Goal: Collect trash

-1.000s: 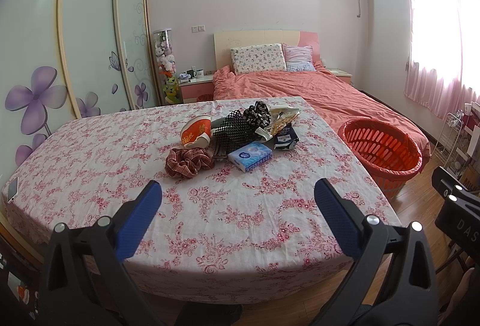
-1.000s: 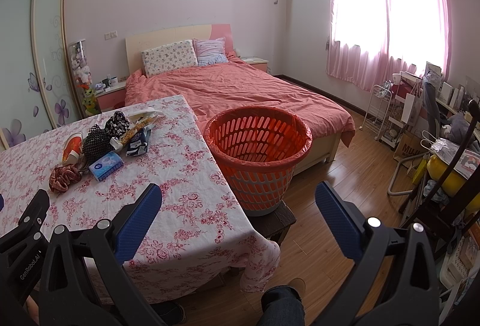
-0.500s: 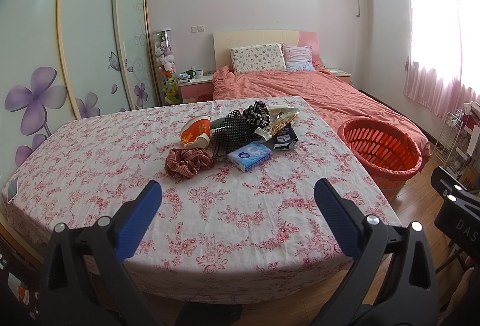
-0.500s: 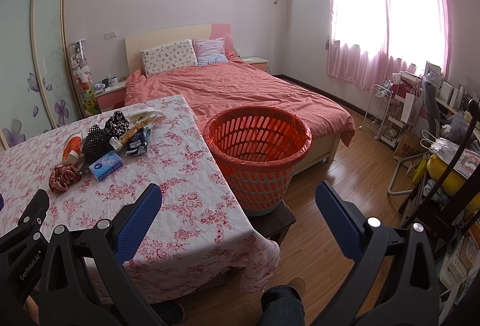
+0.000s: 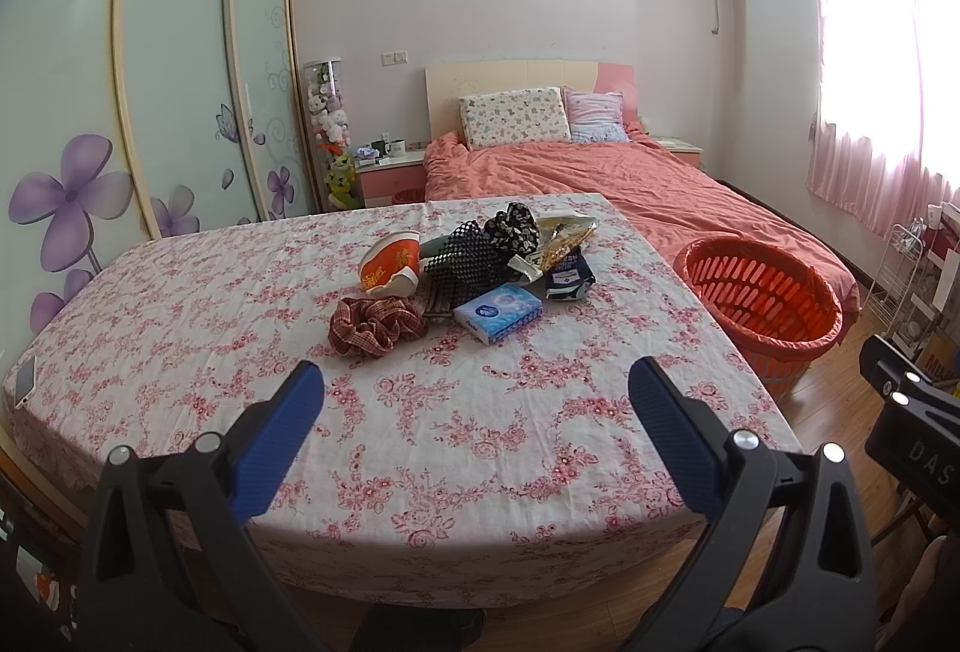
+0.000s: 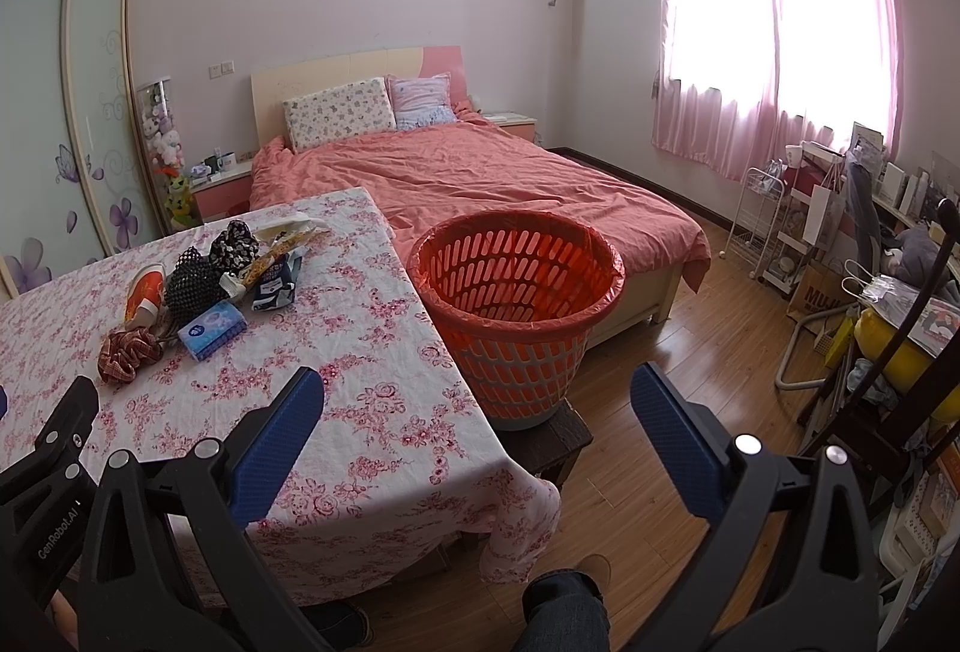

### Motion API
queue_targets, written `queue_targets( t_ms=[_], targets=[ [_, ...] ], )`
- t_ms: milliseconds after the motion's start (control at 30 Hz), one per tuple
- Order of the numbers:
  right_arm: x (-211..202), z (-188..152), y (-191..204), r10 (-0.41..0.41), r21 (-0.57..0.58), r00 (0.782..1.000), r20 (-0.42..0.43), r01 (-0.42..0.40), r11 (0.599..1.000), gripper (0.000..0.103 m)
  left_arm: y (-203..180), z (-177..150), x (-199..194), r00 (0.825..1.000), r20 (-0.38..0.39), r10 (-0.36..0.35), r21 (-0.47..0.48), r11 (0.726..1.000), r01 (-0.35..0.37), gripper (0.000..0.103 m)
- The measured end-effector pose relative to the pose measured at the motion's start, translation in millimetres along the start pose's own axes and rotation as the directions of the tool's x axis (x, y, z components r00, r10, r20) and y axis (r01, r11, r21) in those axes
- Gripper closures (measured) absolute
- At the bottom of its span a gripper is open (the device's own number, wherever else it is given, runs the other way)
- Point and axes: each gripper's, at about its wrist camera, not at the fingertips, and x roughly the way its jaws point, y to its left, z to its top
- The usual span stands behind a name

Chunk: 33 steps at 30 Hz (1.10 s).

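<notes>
Both the left gripper (image 5: 474, 388) and right gripper (image 6: 477, 394) are wide apart and hold nothing, poised short of the trash pile (image 5: 480, 262); an orange laundry basket (image 6: 516, 304) waits beside the table (image 5: 420, 442) to receive it.

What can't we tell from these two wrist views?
- Basket floor: both views, near wall hides it.
- Items under the pile: left view, black mesh covers them.
- Tissue pack print: too small.
- Object at the table's left edge: partly cut off.
</notes>
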Motion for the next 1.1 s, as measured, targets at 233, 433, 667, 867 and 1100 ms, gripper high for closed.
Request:
queue_targets(
  t_ms=[233, 433, 667, 867, 1100],
  targets=[
    [0.5, 0.2, 0.2, 0.000, 0.000, 1.000, -0.001, 0.000, 1.000, 0.002, 0.0, -0.1, 0.1, 1.000, -0.001, 0.000, 0.000, 1.000, 0.000, 0.004],
    [3.4, 0.2, 1.4, 0.002, -0.001, 1.000, -0.006, -0.002, 1.000, 0.002, 1.3, 0.3, 1.6, 1.000, -0.004, 0.005, 0.001, 1.000, -0.005, 0.004],
    [20.1, -6.8, 4.1, 0.024, 0.009, 0.997, -0.067, -0.024, 1.000, 0.002, 19.8, -0.8, 24.2, 0.999, -0.030, 0.045, -0.009, 0.999, -0.045, 0.004],
    [48.5, -9.2, 20.3, 0.042, 0.018, 0.991, -0.129, -0.040, 0.999, 0.002, 69.8, -0.7, 66.5, 0.993, -0.095, 0.076, -0.075, 0.994, -0.084, 0.004],
    [78.4, -8.0, 53.0, 0.110, -0.027, 0.979, -0.173, -0.116, 0.993, 0.002, 125.9, 13.8, 125.8, 0.986, -0.160, 0.052, -0.173, 0.982, -0.080, 0.008]
  ],
)
